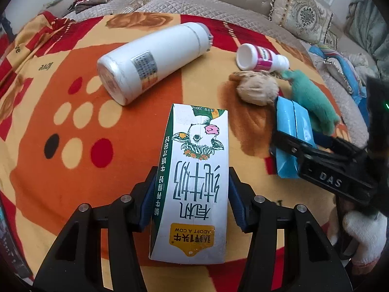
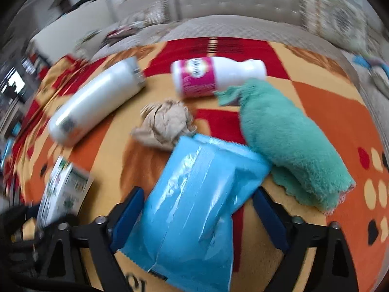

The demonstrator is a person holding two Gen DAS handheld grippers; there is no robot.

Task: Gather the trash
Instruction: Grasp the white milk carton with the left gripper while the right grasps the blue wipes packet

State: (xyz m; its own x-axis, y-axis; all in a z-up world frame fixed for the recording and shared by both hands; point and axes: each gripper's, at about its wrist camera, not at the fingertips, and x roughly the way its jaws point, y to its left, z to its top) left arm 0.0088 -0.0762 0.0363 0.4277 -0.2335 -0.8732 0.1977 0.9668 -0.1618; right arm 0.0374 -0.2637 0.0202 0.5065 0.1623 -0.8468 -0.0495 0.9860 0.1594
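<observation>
Left jaws: left gripper (image 1: 192, 194) clamped on the milk carton (image 1: 194, 182), blue pads pressed on its two long sides.
Right jaws: right gripper (image 2: 197, 219) straddles the blue pouch (image 2: 194, 206); left pad touches the pouch edge, right pad stands off with a visible gap, so not clamped. No earlier view to compare.
Carton axis: long axis runs bottom to top of left wrist frame, along the fingers; print upside down, yellow-tab end nearest the camera, far end toward frame centre.
Pouch axis: long axis tilted, lower left to upper right of right wrist frame; far end near the crumpled paper (image 2: 165, 126) and overlapping the green towel (image 2: 291, 143).
Surface: patterned blanket (image 1: 73, 121), orange, red and cream, with sofa cushions at frame top.
White flask (image 1: 150, 63): lying on its side, upper left of centre, base toward camera, lid up-right.
Small bottle (image 1: 262, 57): on its side, pink label, upper right, touching the towel.
Hand: white knit glove (image 1: 362, 233) at right edge, on the right gripper's handle.
Blur: right wrist frame smeared.
</observation>
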